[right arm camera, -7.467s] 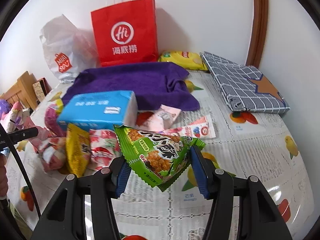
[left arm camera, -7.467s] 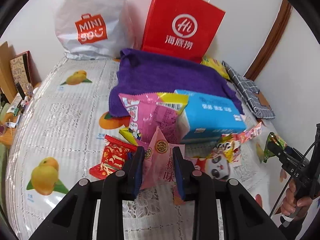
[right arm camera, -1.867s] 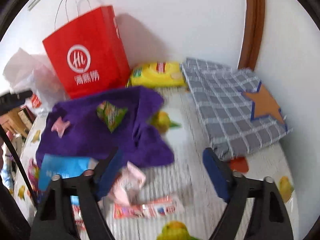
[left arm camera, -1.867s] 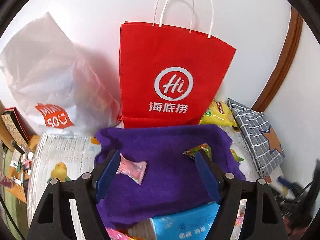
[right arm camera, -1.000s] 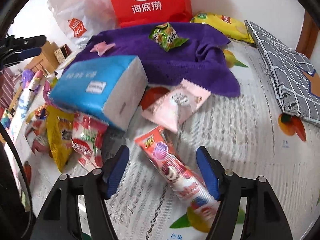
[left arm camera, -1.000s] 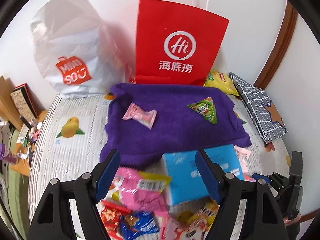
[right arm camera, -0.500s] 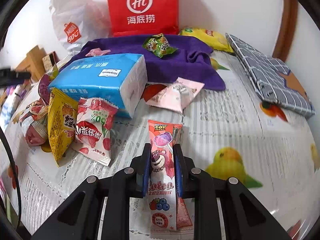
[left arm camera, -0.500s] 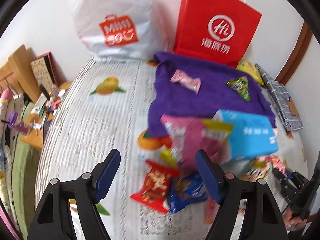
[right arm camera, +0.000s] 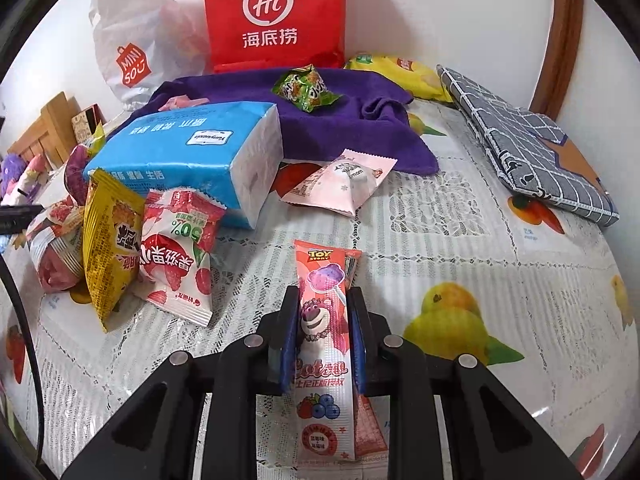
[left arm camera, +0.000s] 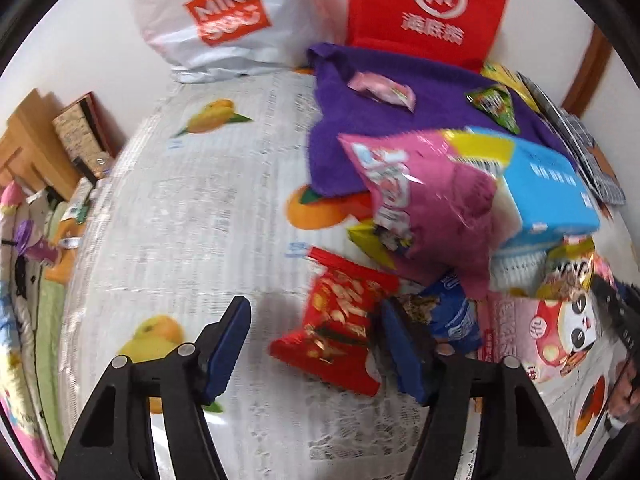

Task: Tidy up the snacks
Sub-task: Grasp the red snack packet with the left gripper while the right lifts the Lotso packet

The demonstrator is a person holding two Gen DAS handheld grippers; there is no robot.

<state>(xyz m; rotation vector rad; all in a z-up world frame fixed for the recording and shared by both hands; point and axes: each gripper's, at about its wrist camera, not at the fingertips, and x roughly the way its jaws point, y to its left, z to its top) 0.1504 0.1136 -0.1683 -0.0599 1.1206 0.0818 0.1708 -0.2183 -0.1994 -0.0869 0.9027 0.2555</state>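
Purple towel [right arm camera: 280, 96] at the back of the table [right arm camera: 460, 248] is the only thing here holding sorted snacks: on it you have 2 packets, a green one [right arm camera: 306, 88] and a pink candy [left arm camera: 382, 87], well apart from each other. Behind the towel stand a red paper bag [right arm camera: 274, 12] and a white plastic bag [right arm camera: 132, 52]; what is in either cannot be seen. Your right gripper [right arm camera: 322, 326] is low and level over the table, its jaws clamped on the sides of a long pink Toy Story lollipop packet [right arm camera: 322, 320], which runs lengthwise between the pads with its top end pointing away from you. Your left gripper [left arm camera: 314, 342] sits spread wide and grasping nothing, tilted down over the table, with a red snack packet [left arm camera: 340, 320] lying between the fingers, nearer the right one. The rest of the loose packets crowd round the blue tissue pack [right arm camera: 188, 152], just in front of the towel.
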